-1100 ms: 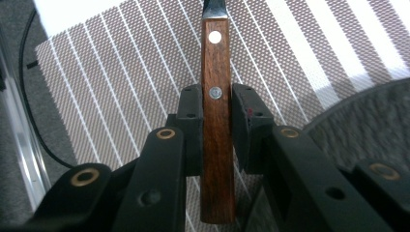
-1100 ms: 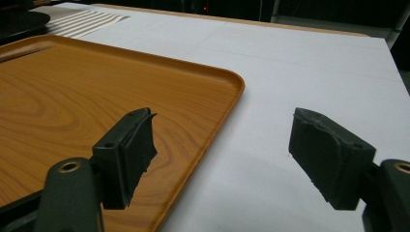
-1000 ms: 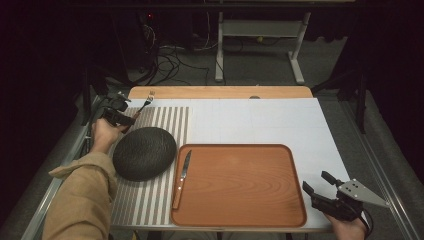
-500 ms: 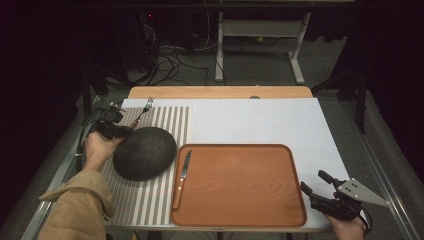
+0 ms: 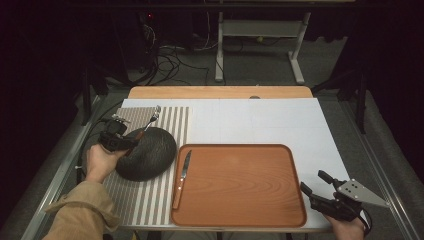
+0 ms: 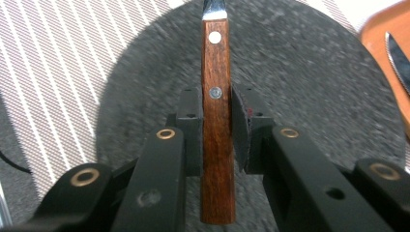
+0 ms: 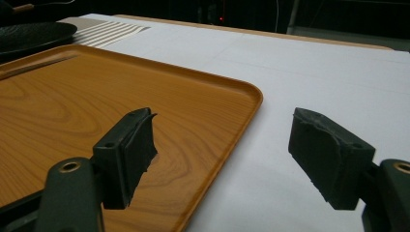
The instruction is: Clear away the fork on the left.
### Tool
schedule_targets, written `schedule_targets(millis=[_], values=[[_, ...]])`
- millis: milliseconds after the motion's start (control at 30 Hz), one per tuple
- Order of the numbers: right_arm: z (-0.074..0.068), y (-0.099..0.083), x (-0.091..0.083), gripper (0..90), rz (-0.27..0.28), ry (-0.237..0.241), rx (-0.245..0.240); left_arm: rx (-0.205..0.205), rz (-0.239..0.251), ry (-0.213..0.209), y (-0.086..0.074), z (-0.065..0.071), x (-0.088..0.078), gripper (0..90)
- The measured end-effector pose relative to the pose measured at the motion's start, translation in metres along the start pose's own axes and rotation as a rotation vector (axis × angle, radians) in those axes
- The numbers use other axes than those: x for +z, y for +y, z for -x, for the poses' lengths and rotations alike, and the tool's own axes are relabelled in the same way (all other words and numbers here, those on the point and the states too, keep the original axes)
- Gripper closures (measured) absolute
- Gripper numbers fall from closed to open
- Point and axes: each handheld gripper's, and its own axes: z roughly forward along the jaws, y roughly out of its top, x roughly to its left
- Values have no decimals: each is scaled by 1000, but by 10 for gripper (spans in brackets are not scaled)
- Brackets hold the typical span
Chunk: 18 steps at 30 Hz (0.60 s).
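Fork (image 5: 150, 121) with a reddish-brown wooden handle, two metal rivets and a steel head is clamped in the left tool (image 5: 120, 141), whose pads press on both flat sides of the handle just below the lower rivet, as the left gripper view shows (image 6: 216, 121). It hangs in the air above the far left part of the dark speckled plate (image 5: 146, 153), which lies on the striped placemat (image 5: 145, 200) at the left of the bench (image 5: 250, 120). Its long axis runs along the tool's own line: in the high view the handle end sits at the pads and the tines point away from the person and slightly to the right, over the plate's far edge. The left hand (image 5: 100, 162) grips the tool from behind, forearm coming up from the lower left in a tan sleeve. A knife (image 5: 182, 175) lies lengthwise at the left edge of the wooden tray (image 5: 245, 200). Off the tray's near right corner the right tool (image 5: 320, 187) rests low, its pads spread wide with nothing between them (image 7: 222, 154).
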Motion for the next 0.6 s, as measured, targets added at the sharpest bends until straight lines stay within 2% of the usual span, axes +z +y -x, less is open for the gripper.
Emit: schedule_targets(millis=[200,433,600], values=[[-1,0,-1,250,3,4,-2,20,18,-18,-10,16,-11,721],[-2,0,-1,250,3,4,-5,28,8,-61,-23,31,-11,720],[-2,1,-1,250,1,-3,-6,42,13,-72,-31,41,-13,720]])
